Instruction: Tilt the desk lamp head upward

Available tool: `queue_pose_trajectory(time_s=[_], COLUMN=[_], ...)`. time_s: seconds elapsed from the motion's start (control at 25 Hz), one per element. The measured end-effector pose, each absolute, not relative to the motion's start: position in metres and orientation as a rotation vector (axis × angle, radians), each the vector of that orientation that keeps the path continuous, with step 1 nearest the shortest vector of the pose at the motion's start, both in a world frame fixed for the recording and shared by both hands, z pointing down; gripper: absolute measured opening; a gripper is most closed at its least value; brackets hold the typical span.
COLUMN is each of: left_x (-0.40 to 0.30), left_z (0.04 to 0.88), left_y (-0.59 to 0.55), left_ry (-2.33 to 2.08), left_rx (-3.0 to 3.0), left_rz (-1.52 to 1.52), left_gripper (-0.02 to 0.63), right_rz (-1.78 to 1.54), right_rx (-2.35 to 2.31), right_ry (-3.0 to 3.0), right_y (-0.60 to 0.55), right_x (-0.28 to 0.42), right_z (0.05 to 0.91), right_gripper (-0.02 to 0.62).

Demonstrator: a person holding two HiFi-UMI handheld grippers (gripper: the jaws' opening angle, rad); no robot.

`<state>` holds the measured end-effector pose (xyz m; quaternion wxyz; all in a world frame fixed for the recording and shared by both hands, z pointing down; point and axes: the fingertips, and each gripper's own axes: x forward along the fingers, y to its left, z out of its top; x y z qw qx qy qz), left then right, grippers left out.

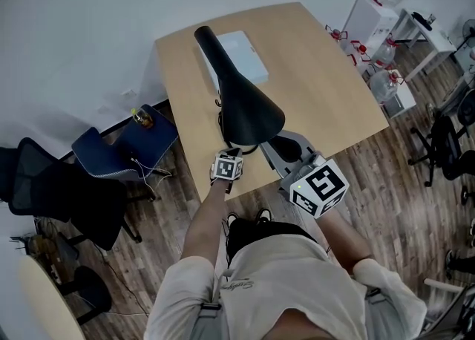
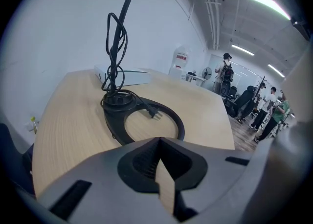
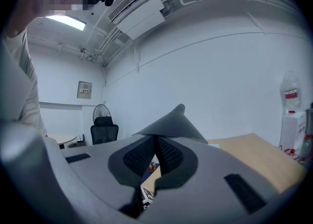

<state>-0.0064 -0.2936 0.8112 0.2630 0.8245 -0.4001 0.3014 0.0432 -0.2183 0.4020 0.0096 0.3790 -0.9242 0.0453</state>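
Wooden bench (image 1: 319, 71), desk lamp head (image 1: 245, 105) at twelve o'clock; left gripper (image 2: 160, 142) and right gripper (image 3: 155, 140) fingers pressed together, empty. A closed-fingered shove may topple it.

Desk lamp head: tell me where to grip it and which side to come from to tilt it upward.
Grip the wide rim of the lamp head from the right, where the right gripper sits beside it with its fingers shut; open them first. The cone flares there and narrows toward the neck, so the thin rim edge probably gives the best purchase and leverage.
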Motion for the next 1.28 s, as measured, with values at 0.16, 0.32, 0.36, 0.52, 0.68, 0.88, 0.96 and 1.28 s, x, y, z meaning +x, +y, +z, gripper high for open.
queue_pose_trajectory(time_s=[0.16,0.32,0.36,0.52,0.68,0.88,0.96,1.28], left_x=[-0.007,-0.008,-0.007,-0.006,-0.007,-0.006,-0.005,-0.007], left_z=[0.813,0.814,0.815,0.818,0.818,0.819,0.818,0.819], left_y=[-0.293,-0.292,-0.292,-0.293,-0.293,-0.294,-0.294,-0.294], left_ry=[-1.061,-1.052,-1.051,-1.041,-1.033,-1.023,-1.021,-1.017], left_rx=[2.235,2.229,2.229,2.231,2.224,2.211,2.213,2.216], left_rz=[0.854,0.880,0.889,0.917,0.918,0.929,0.936,0.956], left_gripper=[0.015,0.015,0.015,0.015,0.015,0.015,0.015,0.015], right_rz=[0.128,0.120,0.118,0.127,0.087,0.132,0.124,0.066], right_rx=[1.148,1.129,1.124,1.111,1.108,1.097,1.098,1.098], right_ry=[-2.885,-2.880,-2.882,-2.893,-2.902,-2.926,-2.925,-2.912], right_y=[-0.215,-0.216,-0.216,-0.216,-0.217,-0.224,-0.224,-0.228], right_x=[0.037,0.037,0.037,0.037,0.037,0.033,0.033,0.028], right_z=[0.387,0.374,0.372,0.362,0.349,0.336,0.330,0.309], right_gripper=[-0.006,-0.006,-0.005,-0.005,-0.005,-0.005,-0.005,-0.005])
